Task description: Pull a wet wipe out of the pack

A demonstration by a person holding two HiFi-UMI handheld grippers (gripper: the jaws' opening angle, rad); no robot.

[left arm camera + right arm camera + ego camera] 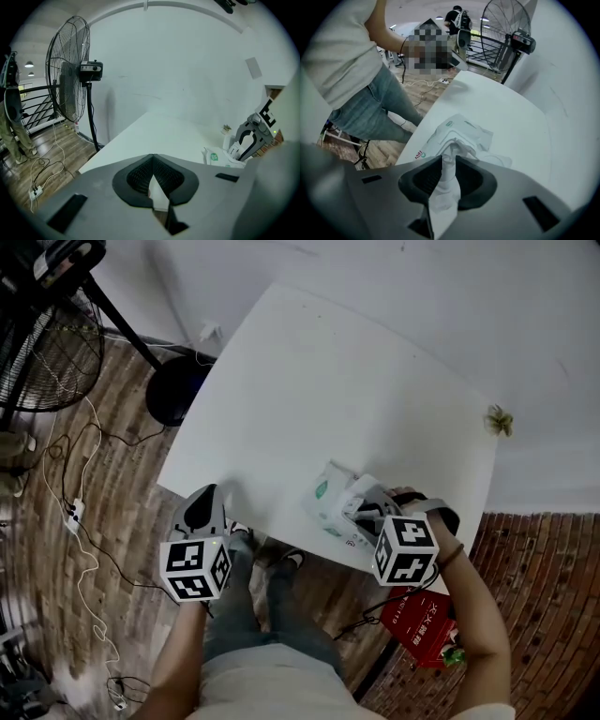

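**Right hand-held gripper.** The right hand-held gripper (446, 161) was clenched on a wet wipe (445, 187). The white wipe ran as a twisted strand between the two dark pads and continued past them toward the camera. The far end of the strand led into the opening of the pack (459, 129). The pack lay flat on the white tabletop (520, 122), directly ahead of the jaws and just below their tips. The film around its opening was crumpled.

In the head view, the same hand-held gripper (368, 515) stood over the near end of the pack (326, 498). Its marker cube (405, 549) lay behind it, above the person's right forearm. The pack sat close to the tabletop (328, 390) edge nearest the person.

**Left hand-held gripper.** The left hand-held gripper (152, 159) was closed, its pads meeting at the tips. Nothing was gripped, and only a sliver of tabletop showed through behind the pads. In the head view it (202, 512) sat at the near edge of the tabletop, well apart from the pack and to its left. Its own marker cube (197, 568) lay behind it.

**Surroundings.**
- A standing fan (68, 79) stood on the wooden floor, ahead and to the left of the left hand-held gripper.
- A small green object (499, 420) lay at the far right of the tabletop, beyond the right hand-held gripper.
- A red box (420, 624) sat on the floor behind the right hand-held gripper.
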